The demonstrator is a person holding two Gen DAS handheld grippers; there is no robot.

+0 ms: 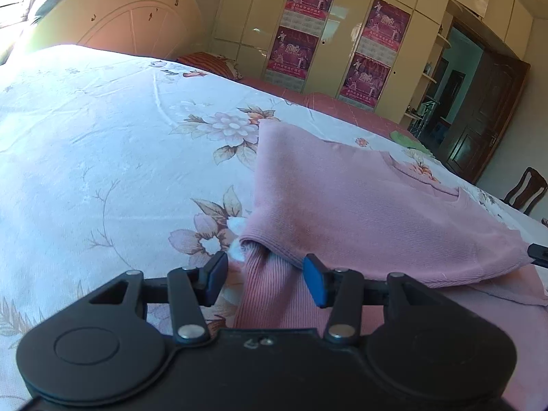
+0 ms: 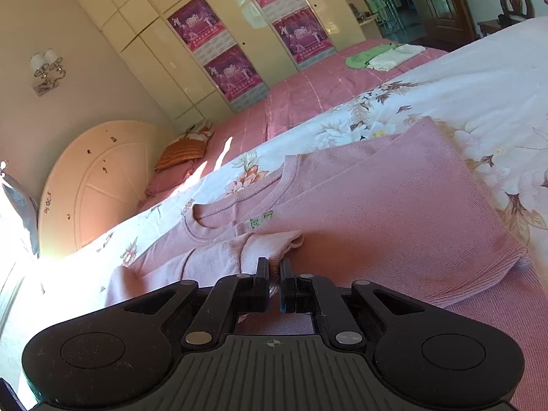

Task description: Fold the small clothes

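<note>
A small pink knit sweater (image 1: 359, 205) lies on the floral bedspread (image 1: 102, 154), one side folded over its body. My left gripper (image 1: 265, 275) is open, with the ribbed hem of the sweater between its blue pads (image 1: 313, 279), apart from both. In the right wrist view the sweater (image 2: 394, 205) shows its round neckline and a small green label. My right gripper (image 2: 274, 284) is shut on a bunched sleeve of the sweater (image 2: 270, 243) and holds it over the sweater's body.
A cream headboard (image 2: 92, 191) stands at the bed's head. A pink sheet (image 2: 308, 85) beyond the bedspread carries folded green and white clothes (image 2: 380, 56). A wardrobe with posters (image 1: 342, 44) lines the far wall. A dark wooden door (image 1: 486, 120) and chair (image 1: 524, 190) stand to the right.
</note>
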